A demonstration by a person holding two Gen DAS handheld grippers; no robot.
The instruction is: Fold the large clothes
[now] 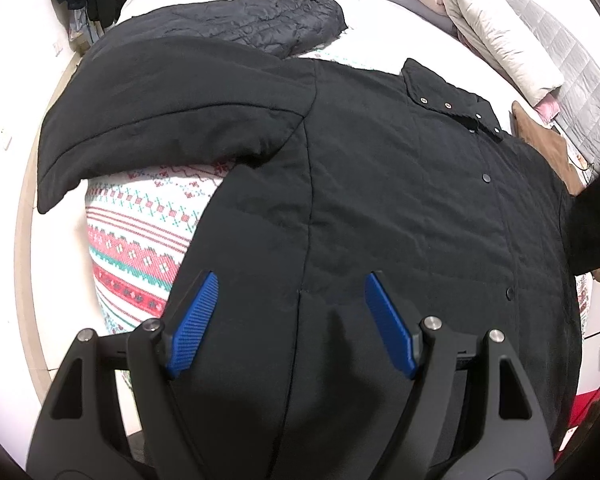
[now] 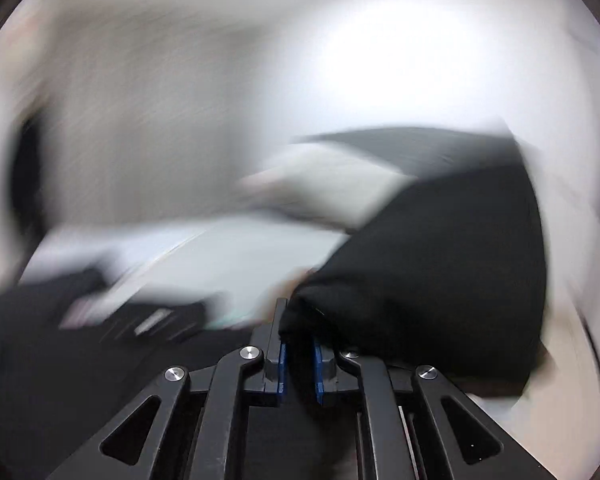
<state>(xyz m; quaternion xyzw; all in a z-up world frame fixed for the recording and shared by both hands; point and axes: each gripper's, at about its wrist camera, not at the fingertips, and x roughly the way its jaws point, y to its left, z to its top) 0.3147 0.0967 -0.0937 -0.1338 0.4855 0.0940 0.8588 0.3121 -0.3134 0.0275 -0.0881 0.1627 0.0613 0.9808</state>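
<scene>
The black coat [image 1: 380, 200] lay spread front-up across the bed [image 1: 380, 20], over a patterned blanket [image 1: 140, 240], its left sleeve [image 1: 160, 120] reaching out toward the bed's left edge. Padded and stitched in panels, it looked bulky, soft and floppy, probably fairly heavy when lifted; a hem, cuff or seam edge seemed the surest hold. A snap placket [image 1: 496, 236] ran down the right of the front, up to a short collar [image 1: 448, 96]. The left gripper [image 1: 292, 284] hovered over the near hem, jaws spread wide and empty. The right gripper [image 2: 298, 344], in a blurred view, had its jaws clenched on a bunch of the coat's black fabric [image 2: 420, 280].
</scene>
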